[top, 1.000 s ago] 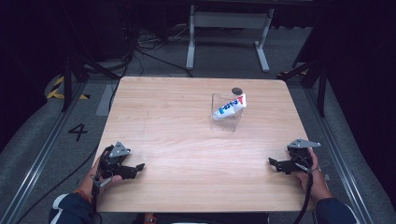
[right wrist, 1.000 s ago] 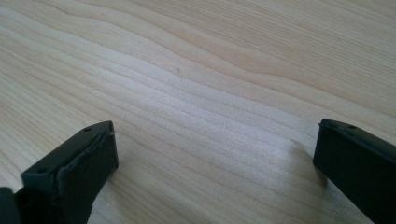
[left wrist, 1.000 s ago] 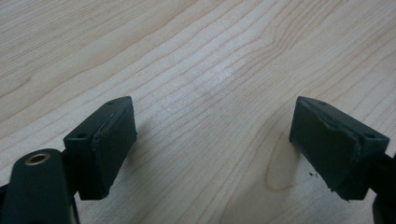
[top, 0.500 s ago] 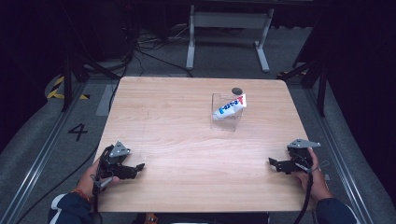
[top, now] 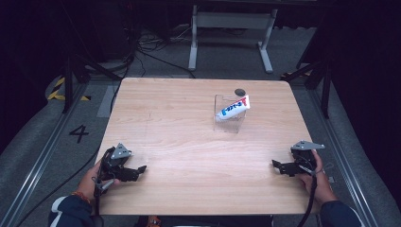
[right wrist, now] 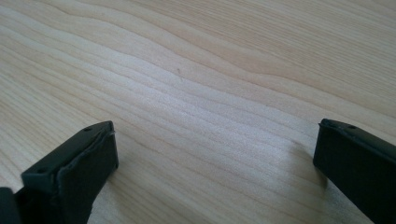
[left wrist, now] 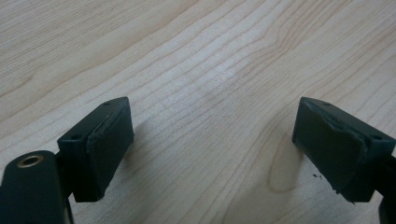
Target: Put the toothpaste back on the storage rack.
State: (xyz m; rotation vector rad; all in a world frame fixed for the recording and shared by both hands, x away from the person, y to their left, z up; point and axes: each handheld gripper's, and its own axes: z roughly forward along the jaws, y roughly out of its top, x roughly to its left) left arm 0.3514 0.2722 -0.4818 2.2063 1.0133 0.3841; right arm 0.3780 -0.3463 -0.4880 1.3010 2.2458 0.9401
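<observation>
Toward the far right part of the wooden surface (top: 189, 137), a toothpaste tube (top: 232, 108) is being kept tilted inside a clear holder (top: 228, 120), with a small dark disc (top: 239, 91) lying just behind it. Near the front left corner, the left gripper (top: 135, 171) is being held low by the left hand (top: 91, 180), its jaws being kept wide apart with bare wood grain between them in the left gripper view. At the front right edge, the right gripper (top: 278, 166) is being held by the right hand (top: 318, 178), its jaws likewise being kept open over bare wood. Both pairs of jaws are being pointed inward across the surface, well apart from the tube, with nothing being gripped.
</observation>
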